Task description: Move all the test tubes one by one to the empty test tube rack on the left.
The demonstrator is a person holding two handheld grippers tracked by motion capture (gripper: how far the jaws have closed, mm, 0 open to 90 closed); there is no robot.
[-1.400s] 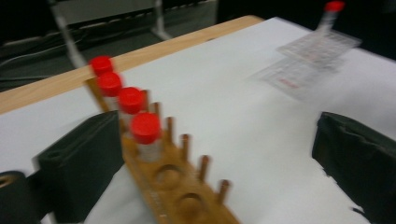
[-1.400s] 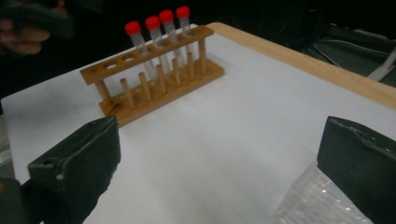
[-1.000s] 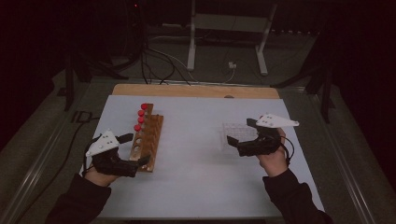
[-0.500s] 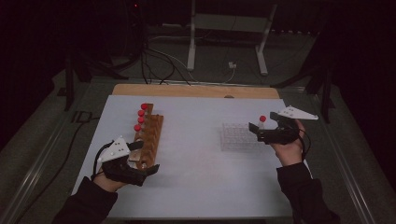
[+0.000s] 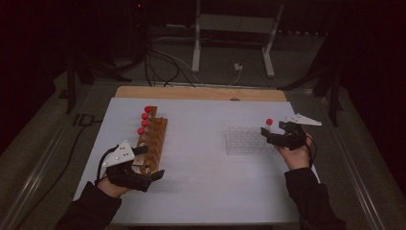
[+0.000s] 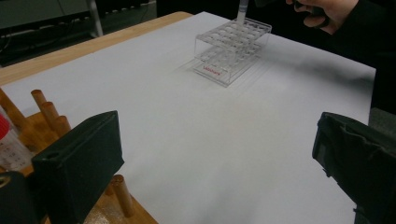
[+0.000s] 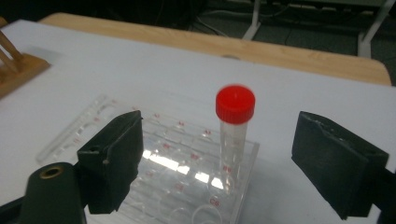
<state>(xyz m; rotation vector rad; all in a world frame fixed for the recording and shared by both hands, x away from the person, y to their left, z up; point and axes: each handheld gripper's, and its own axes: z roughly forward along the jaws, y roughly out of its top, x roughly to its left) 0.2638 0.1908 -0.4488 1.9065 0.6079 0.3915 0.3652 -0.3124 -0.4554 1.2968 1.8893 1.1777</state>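
While moving tubes: we stand one red-capped tube (image 7: 235, 135) in the clear rack (image 7: 187, 182).
Right gripper (image 7: 233, 163): jaws apart, closing around that tube, untouching.
Left gripper (image 6: 219, 168): open, empty, at seven o'clock, steadying wooden rack (image 5: 152, 141).

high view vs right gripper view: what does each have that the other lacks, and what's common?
High view alone: the wooden peg rack's four red-capped tubes and the left gripper at its near end.

Right gripper view alone: red letter-and-number labels on the rack's wells, plus wide daylight between its black jaws and the tube.

Both: the clear plastic tube with a red screw cap standing in the clear acrylic tube rack, and the white table sheet.
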